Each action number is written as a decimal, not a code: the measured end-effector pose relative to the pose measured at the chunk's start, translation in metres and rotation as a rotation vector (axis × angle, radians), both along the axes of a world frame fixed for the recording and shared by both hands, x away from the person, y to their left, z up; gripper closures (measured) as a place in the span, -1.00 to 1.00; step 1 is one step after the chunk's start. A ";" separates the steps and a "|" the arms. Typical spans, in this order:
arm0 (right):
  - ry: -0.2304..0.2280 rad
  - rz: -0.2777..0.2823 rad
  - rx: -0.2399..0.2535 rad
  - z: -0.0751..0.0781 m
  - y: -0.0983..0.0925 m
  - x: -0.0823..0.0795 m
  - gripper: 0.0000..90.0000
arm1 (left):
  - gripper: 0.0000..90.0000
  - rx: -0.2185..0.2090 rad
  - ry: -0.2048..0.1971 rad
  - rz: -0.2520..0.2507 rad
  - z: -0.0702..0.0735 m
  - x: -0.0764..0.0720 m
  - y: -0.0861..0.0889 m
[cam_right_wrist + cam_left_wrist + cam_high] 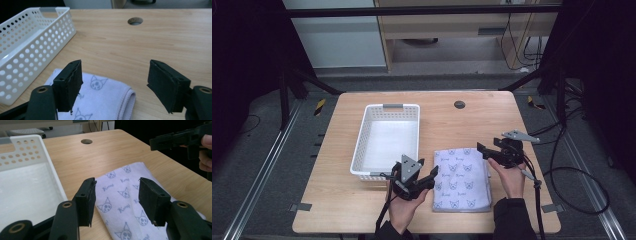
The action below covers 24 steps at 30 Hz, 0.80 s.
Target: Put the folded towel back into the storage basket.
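Fingers of the left gripper (pixel 430 176) and right gripper (pixel 482 150) were spread, gripping nothing, flanking the folded cat-print cloth (pixel 462 179) on the desk (pixel 472 120). Seemingly a pre-grasp step; next each should close on a cloth edge, perhaps towards the white basket (pixel 362 145).

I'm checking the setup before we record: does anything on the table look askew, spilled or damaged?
Nothing stands out. The folded cloth lies flat beside the empty white basket, and both the left gripper and right gripper are open, holding nothing.
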State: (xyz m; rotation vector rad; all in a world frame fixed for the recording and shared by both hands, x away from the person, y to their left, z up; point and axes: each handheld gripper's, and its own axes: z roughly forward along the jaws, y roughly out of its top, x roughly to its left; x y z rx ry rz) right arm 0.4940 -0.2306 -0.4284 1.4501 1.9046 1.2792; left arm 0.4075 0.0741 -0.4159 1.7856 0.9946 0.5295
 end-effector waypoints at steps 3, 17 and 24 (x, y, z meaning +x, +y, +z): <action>0.020 0.002 -0.002 -0.008 -0.002 0.000 -0.34 | 0.06 0.007 0.023 -0.017 -0.010 -0.003 -0.005; 0.066 0.009 -0.007 -0.028 -0.006 0.000 -0.25 | 0.15 0.033 0.090 -0.042 -0.039 -0.010 -0.016; 0.092 0.010 -0.008 -0.038 -0.005 0.001 -0.24 | 0.16 0.042 0.123 -0.038 -0.049 -0.011 -0.018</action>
